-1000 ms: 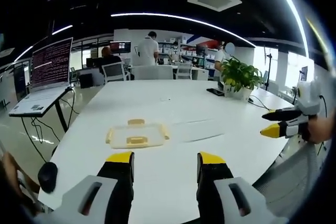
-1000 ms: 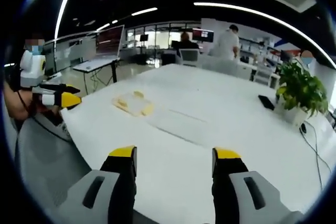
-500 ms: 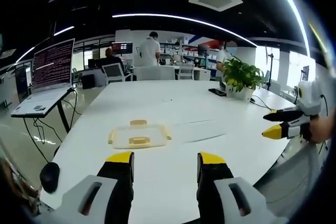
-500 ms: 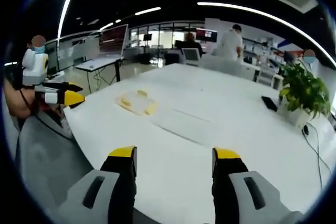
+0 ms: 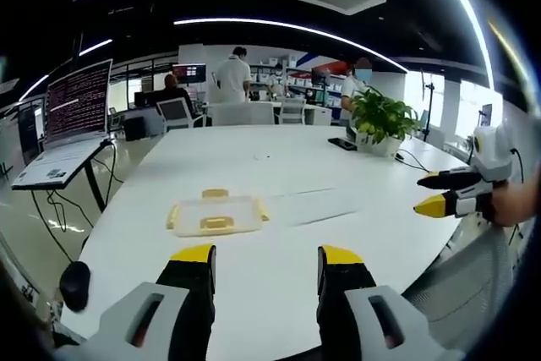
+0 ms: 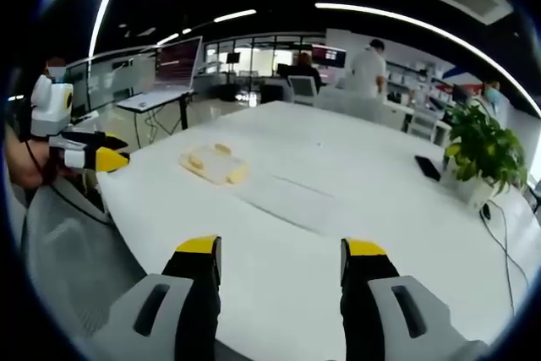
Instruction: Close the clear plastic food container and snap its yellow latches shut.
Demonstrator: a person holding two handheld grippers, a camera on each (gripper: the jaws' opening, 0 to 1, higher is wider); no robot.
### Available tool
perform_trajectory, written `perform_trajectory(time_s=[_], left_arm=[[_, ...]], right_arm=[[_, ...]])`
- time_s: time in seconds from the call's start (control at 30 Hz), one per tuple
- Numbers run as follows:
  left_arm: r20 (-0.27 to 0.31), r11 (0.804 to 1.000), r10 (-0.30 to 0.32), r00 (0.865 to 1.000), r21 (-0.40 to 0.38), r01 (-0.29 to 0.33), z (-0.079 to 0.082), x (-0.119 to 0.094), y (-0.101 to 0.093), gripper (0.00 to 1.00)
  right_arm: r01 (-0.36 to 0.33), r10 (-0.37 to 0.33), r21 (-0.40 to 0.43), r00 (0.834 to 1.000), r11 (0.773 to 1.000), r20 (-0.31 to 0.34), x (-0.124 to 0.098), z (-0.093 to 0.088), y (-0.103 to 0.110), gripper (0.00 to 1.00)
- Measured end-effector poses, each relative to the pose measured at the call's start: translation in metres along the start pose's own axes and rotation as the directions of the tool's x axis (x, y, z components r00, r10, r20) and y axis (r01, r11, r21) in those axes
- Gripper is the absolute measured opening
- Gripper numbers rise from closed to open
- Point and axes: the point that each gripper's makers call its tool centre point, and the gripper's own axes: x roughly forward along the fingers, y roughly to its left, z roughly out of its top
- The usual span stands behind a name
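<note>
Fingers of both grippers, left gripper and right gripper, are sitting apart, holding nothing; container at frame centre is lying untouched, latches seemingly unsnapped.

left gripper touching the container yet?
No: in the left gripper view the left gripper hangs open above bare white table, and the clear food container lies farther along the table, well clear of its jaws.

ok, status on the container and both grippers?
Left gripper and right gripper open, off the table. Container lying flat mid-table, untouched. Nothing between them.
</note>
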Motion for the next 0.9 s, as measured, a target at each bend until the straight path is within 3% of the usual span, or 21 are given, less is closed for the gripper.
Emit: perform_trajectory(time_s=[0.2,0.33,0.6,0.9], left_arm=[[-0.003,1.000,-0.029,1.000,-0.004,0.029,0.005,0.002,-0.002,0.42],[-0.007,0.998,-0.045,0.999,0.037,0.045,0.008,0.006,0.003,0.42],[-0.006,0.999,-0.015,1.000,-0.029,0.015,0.011,0.012,0.036,0.42],[-0.006,0.999,0.012,1.000,-0.038,-0.012,0.012,0.015,0.074,0.42]], right_arm=[[0.020,-0.020,0.009,1.000,1.000,-0.010,0.002,0.002,-0.004,0.53],[0.023,-0.023,0.028,1.000,0.999,-0.019,0.008,0.004,0.001,0.53],[-0.009,0.009,0.008,1.000,1.000,0.001,0.033,0.031,0.024,0.53],[-0.039,0.040,-0.015,0.999,0.999,0.028,0.064,0.063,0.045,0.53]])
